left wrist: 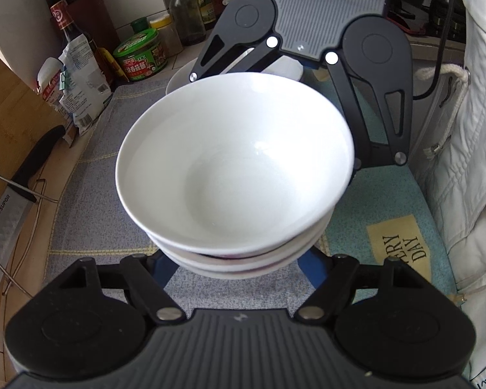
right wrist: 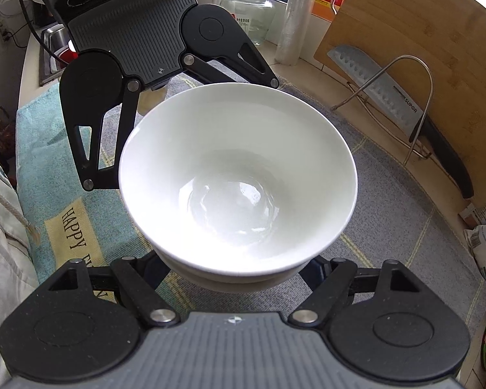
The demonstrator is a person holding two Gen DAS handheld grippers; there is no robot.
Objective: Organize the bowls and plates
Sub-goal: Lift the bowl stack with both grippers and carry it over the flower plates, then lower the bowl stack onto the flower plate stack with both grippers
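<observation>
Bowls: white stack, nested, dead centre of both views, over the grey mat.
Left gripper: my fingers sit wide apart at 6 o'clock, flanking the stack's base; tips hidden under the bowls, contact unclear.
Right gripper: same pose from the opposite side, fingers spread, tips hidden.
Plate: white, at 12 o'clock behind the stack.
Knife: on a wire stand at 2 o'clock, against the wooden board.
Towel: teal, at 9 o'clock.

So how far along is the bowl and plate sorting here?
Done: three white bowls nested in one stack. In hand: left tool and right tool flank it from opposite sides, grip hidden. Left: the plate behind lies apart.
</observation>
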